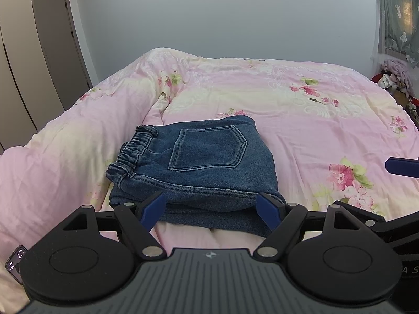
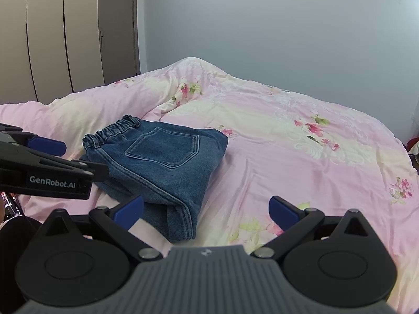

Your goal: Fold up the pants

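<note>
Jeans (image 1: 199,164) are seen folded into a compact stack on the bed (image 1: 301,120), back pocket up, elastic waistband at left. Left gripper (image 1: 210,209) and right gripper (image 2: 207,210) are spread wide, nothing held.

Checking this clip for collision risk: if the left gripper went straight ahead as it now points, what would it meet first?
Most likely the folded jeans: their near edge lies right between the open left gripper fingers, on the pink quilt. How far off they are is unclear.

Matt blue denim pants (image 1: 199,162) on smooth, faintly sheeny cotton quilt (image 1: 301,120).
</note>
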Tool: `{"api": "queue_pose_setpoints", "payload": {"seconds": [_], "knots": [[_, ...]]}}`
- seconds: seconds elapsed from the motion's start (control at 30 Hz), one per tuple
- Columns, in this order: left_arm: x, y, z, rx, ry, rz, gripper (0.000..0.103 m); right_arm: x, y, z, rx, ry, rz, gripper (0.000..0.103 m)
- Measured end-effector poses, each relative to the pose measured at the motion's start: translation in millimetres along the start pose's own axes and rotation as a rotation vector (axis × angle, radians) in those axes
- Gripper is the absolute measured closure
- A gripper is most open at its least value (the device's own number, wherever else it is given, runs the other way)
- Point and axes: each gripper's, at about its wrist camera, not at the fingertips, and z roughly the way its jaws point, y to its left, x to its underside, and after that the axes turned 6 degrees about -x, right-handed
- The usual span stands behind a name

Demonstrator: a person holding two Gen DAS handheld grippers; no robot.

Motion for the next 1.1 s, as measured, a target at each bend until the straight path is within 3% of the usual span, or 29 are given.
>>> {"api": "queue_pose_setpoints", "payload": {"seconds": [1.1], "knots": [[-3.4, 1.6, -3.7, 0.003, 0.007, 0.007, 0.011, -0.4, 2.9, -0.8, -0.021, 0.015, -0.019, 0.005]]}}
